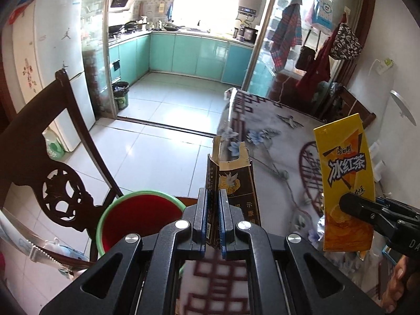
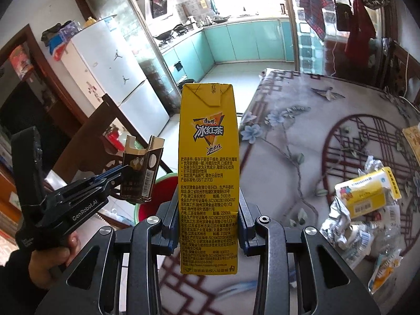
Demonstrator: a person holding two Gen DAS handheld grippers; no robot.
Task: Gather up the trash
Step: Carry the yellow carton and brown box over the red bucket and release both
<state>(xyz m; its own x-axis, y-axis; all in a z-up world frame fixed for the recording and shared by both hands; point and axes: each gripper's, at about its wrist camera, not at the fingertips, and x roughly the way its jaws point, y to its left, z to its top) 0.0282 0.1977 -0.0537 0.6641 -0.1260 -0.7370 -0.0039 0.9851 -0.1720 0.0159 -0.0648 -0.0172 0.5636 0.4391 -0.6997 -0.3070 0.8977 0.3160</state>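
Observation:
My left gripper is shut on a flattened dark cigarette box with a torn open top, held upright over the table's left edge. In the right wrist view the same cigarette box shows at the left, gripped by that left gripper. My right gripper is shut on a tall yellow iced-tea carton, held upright; the iced-tea carton also appears at the right of the left wrist view. A red bin with a green rim stands just below and left of the cigarette box.
A pile of wrappers and a yellow tissue pack lies on the flower-patterned table. A dark carved wooden chair stands left of the bin. A white fridge and the kitchen doorway lie beyond.

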